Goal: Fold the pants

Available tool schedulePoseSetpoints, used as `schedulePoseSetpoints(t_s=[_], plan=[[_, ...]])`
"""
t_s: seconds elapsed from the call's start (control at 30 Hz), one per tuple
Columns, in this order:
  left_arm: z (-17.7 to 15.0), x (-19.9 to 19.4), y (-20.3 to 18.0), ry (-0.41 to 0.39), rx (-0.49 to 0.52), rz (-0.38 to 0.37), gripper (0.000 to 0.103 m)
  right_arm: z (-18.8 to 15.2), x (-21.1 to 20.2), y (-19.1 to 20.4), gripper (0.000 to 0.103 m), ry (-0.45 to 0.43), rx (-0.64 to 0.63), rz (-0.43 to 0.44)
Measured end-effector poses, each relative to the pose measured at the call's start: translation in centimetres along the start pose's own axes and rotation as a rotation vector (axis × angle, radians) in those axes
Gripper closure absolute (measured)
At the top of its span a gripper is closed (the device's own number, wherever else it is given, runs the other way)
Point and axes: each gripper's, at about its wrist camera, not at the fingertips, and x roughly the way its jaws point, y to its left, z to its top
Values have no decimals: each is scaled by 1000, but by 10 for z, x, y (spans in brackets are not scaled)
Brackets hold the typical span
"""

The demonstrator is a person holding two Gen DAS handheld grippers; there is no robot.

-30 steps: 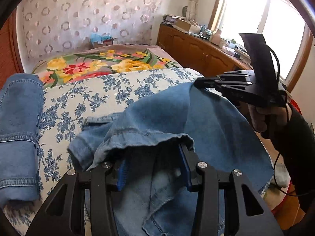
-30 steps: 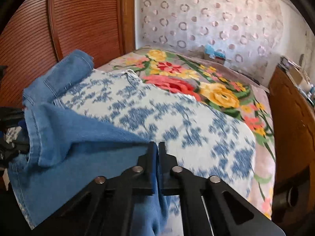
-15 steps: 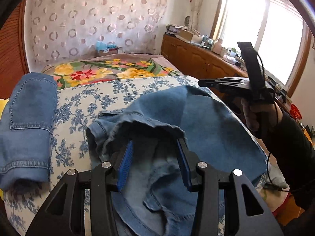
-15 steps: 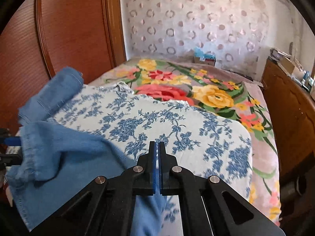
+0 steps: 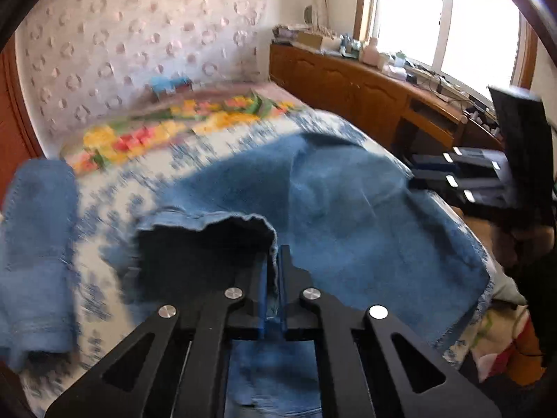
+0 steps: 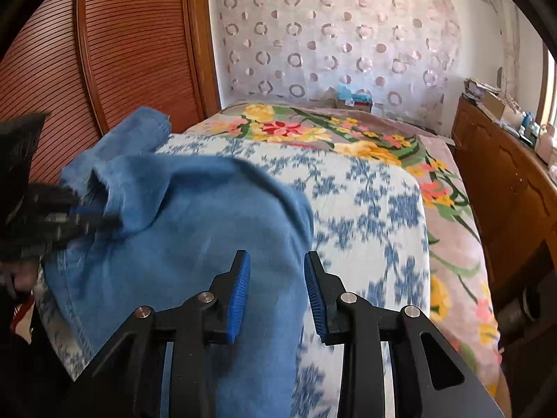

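The left tongs (image 5: 275, 261) have just closed on the jeans (image 5: 330, 209) hem; the right tongs (image 6: 276, 278) have just opened, denim loose between them. The fold on the bed (image 6: 376, 209) is probably laid, ready for regripping.

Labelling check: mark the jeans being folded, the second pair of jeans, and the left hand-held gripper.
jeans being folded (image 5: 348, 209), left wrist view, on the broad upper panel.
second pair of jeans (image 5: 34, 244), left wrist view, mid-length of the pair lying at the left.
left hand-held gripper (image 5: 275, 264), left wrist view, between the fingertips pinching the denim hem.
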Motion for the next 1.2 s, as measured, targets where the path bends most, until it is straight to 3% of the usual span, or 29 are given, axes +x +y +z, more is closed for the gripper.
schedulePoseSetpoints(t_s=[0.17, 0.23, 0.3, 0.37, 0.47, 0.5, 0.53, 0.63, 0.9, 1.2], plan=[[12, -11, 58, -19, -78, 116, 97, -23, -19, 4, 69, 7, 32, 5], [10, -8, 74, 4, -104, 112, 97, -32, -26, 5, 68, 12, 45, 2], [5, -9, 80, 12, -103, 154, 97, -40, -32, 6, 64, 16, 55, -5], [-2, -13, 83, 15, -119, 145, 91, -47, -37, 7, 61, 23, 71, -7], [-10, -22, 75, -11, -116, 139, 73, -59, -48, 8, 56, 22, 99, -16], [-12, -28, 71, -27, -112, 136, 59, -64, -52, 9, 54, 20, 110, -19], [-15, -32, 67, -40, -109, 130, 52, -67, -55, 8, 54, 19, 121, -19], [-18, -43, 45, -65, -92, 113, 35, -77, -67, 7, 54, 13, 154, -19], [-32, -45, -18, -73, -24, 26, 34, -93, -78, 9, 53, 0, 220, -14], [-59, -27, -50, -3, 12, 21, 34, -99, -78, 7, 52, 10, 251, -10]])
